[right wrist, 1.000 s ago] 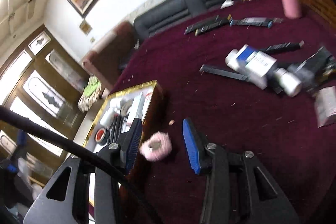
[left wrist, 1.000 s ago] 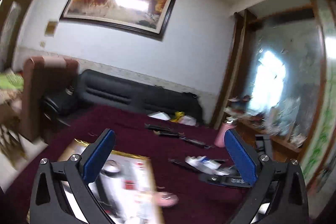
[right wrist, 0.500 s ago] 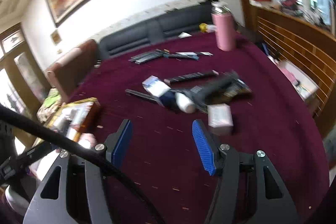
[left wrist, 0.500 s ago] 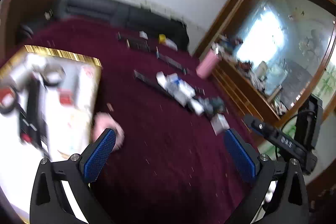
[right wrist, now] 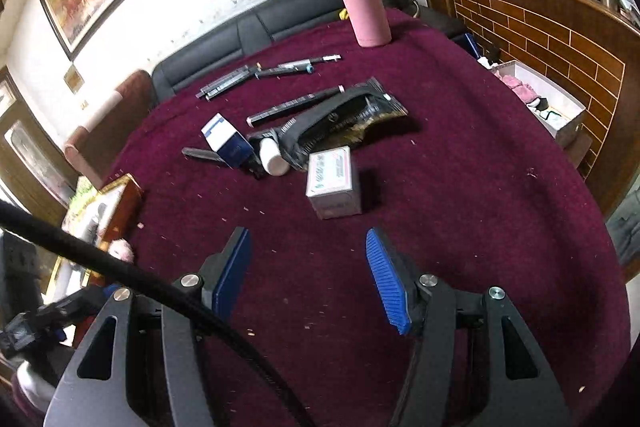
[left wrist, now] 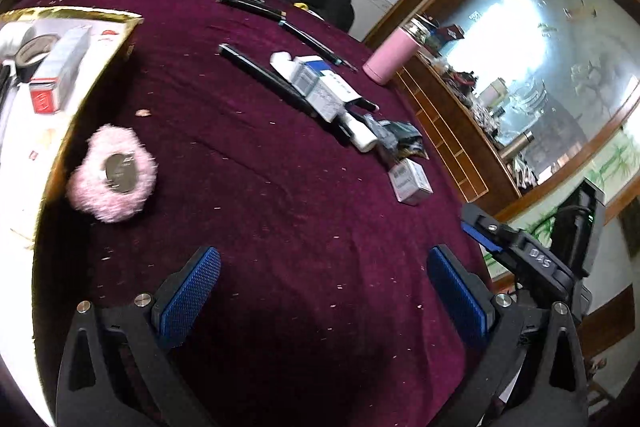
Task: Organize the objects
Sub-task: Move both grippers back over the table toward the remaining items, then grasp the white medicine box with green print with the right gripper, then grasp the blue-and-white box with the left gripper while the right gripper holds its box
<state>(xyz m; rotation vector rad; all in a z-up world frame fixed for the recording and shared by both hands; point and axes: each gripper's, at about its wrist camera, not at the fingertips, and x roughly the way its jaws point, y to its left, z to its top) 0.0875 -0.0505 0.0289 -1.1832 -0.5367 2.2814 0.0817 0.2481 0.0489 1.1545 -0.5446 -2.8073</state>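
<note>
On the near left of the desk point(left wrist: 304, 195), the pink puff point(left wrist: 112, 173) lay loose on the maroon cloth, touching the gold edge of the open box point(left wrist: 86, 75). A second earlier it had sat between the fingers of my right gripper point(right wrist: 310, 273); those fingers now stood wide with nothing between them, and that gripper had swung away to face the clutter in the middle. So the puff had been let go beside the box, not inside it, and I judged that step unfinished. Straight ahead of the right gripper sat a small grey carton point(right wrist: 332, 183), nearest of the heap, with the white bottle point(right wrist: 272, 157), the blue-and-white carton point(right wrist: 226, 141) and the dark packet point(right wrist: 340, 117) just beyond. My left gripper point(left wrist: 324, 291) had tipped down from the room toward the desk, fingers wide and empty. I took the grey carton for the likely next pick.
</note>
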